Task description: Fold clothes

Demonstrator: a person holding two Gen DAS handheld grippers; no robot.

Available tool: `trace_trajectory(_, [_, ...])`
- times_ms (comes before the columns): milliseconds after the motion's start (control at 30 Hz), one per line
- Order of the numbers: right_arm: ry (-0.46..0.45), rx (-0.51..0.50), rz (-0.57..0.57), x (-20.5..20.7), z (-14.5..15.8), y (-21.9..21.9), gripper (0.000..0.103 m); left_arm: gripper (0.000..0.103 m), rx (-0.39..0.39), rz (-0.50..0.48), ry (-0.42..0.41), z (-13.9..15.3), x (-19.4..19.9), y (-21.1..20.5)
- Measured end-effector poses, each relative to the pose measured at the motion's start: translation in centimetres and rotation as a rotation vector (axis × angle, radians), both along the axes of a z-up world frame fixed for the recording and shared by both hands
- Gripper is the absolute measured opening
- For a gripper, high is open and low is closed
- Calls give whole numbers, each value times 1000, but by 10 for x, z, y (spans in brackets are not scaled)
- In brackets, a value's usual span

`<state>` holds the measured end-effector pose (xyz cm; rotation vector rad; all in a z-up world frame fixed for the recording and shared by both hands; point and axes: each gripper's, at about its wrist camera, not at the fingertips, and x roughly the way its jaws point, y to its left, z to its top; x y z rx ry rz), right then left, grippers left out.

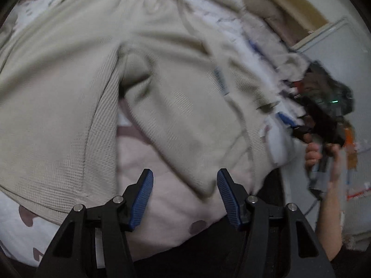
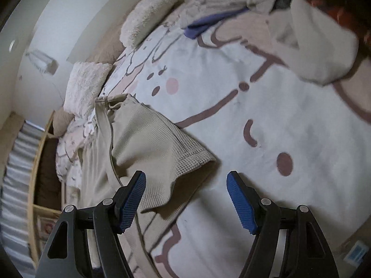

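On the bed, a pair of beige waffle-knit shorts lies spread over a white cover printed with a brown-outlined cartoon figure and pink cheeks. In the left wrist view the two legs of the shorts fan toward the camera with a gap of pink cover between them, and the left gripper hovers just above that gap, its blue-padded jaws wide apart and holding nothing. In the same view, off to the right, a hand grips the handle of the other tool beyond the bed's edge. From the right wrist view one leg hem of the shorts lies just in front of the left finger, and the right gripper is spread apart and empty over bare cover. Fluffy pillows and a heap of other clothes sit at the far side of the bed
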<state>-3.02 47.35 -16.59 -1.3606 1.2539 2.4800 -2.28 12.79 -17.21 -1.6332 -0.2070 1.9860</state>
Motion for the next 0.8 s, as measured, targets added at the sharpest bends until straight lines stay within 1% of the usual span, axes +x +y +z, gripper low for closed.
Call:
trace_trajectory(100, [-4,-13,-7,-7,-2,-1,73,55,16,27,-43,-3,-3,0])
trace_trajectory(167, [-3,-21,3,-12,-3,-4,73,59,32,47,-72,-4,-6,0])
trace_trajectory(233, [-10,-25,21,-19,-6,-10,70,72,48,66,-100,-5,-8,0])
trace_trajectory(300, [-26,-11,34,-25,-9,-15,69,79,64,86,-129,-6,-11,0])
trace_trajectory(367, [-30,-15,38,-28,-9,-17,69,79,76,101,-152,-7,-13,0])
trace_trajectory(467, [-37,-25,37,-31,-10,-17,69,79,77,96,-161,-5,-12,6])
trace_trajectory(500, [-39,-23,38,-31,-10,-17,68,75,82,88,-163,-4,-12,8])
trace_trajectory(533, [-41,-17,40,-31,-10,-17,66,55,89,78,-165,-4,-11,11])
trace_trajectory(567, [-45,-10,41,-31,-11,-17,60,41,97,67,-174,-5,-11,15])
trace_trajectory(600, [-48,-5,40,-31,-11,-18,55,18,110,59,-188,-8,-11,17])
trace_trajectory(633, [-49,-2,37,-31,-12,-17,51,10,125,53,-202,-11,-11,17])
trace_trajectory(667, [-49,-4,34,-31,-13,-17,40,10,141,47,-216,-14,-10,18])
trace_trajectory(700, [-49,-13,33,-31,-15,-16,27,8,151,42,-216,-14,-10,18])
trace_trajectory(767, [-46,-32,36,-31,-18,-15,10,7,175,26,-182,-5,-7,14])
trace_trajectory(800, [-40,-28,41,-30,-17,-16,9,7,185,14,-159,2,-6,12])
